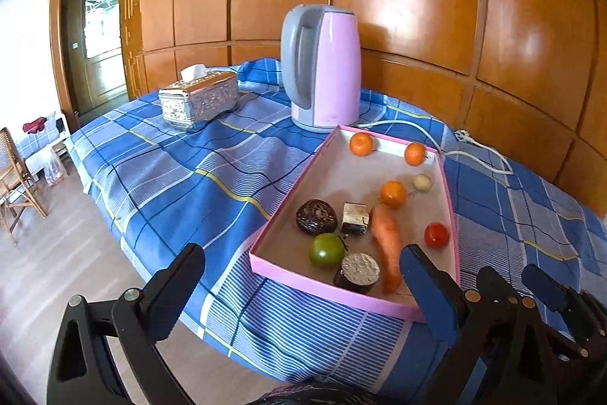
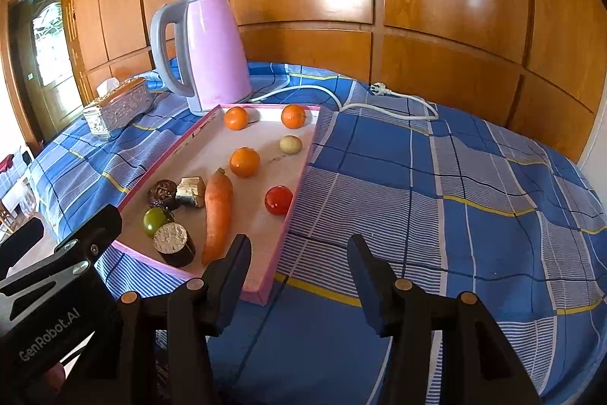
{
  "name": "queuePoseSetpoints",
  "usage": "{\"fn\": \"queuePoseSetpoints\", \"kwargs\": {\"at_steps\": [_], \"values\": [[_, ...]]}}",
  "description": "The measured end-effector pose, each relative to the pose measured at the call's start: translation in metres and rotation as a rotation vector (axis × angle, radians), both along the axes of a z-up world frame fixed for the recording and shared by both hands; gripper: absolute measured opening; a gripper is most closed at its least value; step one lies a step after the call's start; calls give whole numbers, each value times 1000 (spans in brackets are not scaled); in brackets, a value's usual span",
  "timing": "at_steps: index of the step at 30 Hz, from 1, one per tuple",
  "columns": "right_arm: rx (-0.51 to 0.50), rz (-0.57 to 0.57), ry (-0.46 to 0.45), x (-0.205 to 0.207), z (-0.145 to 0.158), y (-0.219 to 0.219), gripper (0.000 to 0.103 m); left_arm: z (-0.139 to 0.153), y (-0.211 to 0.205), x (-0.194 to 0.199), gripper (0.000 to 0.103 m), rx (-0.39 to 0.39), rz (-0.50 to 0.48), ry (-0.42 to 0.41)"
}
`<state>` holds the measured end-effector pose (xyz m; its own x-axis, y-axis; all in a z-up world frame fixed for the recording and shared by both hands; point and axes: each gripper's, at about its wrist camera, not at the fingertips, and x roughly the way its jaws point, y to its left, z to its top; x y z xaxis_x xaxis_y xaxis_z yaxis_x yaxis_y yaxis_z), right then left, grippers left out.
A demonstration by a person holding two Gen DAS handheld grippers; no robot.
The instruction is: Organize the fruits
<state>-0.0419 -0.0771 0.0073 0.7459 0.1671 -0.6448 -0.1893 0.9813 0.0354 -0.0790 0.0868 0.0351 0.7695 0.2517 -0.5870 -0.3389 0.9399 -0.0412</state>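
A pink tray (image 1: 288,200) (image 2: 299,173) lies on the blue plaid cloth. It holds three oranges (image 1: 393,194) (image 2: 244,161), a carrot (image 1: 387,245) (image 2: 218,215), a red tomato (image 1: 436,235) (image 2: 278,200), a green tomato (image 1: 326,249) (image 2: 156,219), a small pale fruit (image 1: 422,182) (image 2: 291,144), a dark round fruit (image 1: 316,216) (image 2: 163,193) and two cut dark chunks (image 1: 358,272) (image 2: 173,243). My left gripper (image 1: 303,287) is open, hovering before the tray's near edge. My right gripper (image 2: 299,268) is open and empty, at the tray's near right corner.
A pink kettle (image 1: 322,67) (image 2: 205,55) stands behind the tray, its white cord and plug (image 1: 464,136) (image 2: 379,90) trailing right. A silver tissue box (image 1: 199,99) (image 2: 117,105) sits at the left. Wooden wall panels stand behind. The table edge and floor lie left.
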Motion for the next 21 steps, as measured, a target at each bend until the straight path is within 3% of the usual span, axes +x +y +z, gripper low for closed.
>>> {"fn": "queuePoseSetpoints", "kwargs": {"at_steps": [21], "values": [[-24,27,-7,2,2,13,54,1,3,-4,103,-32,7,-25]]}}
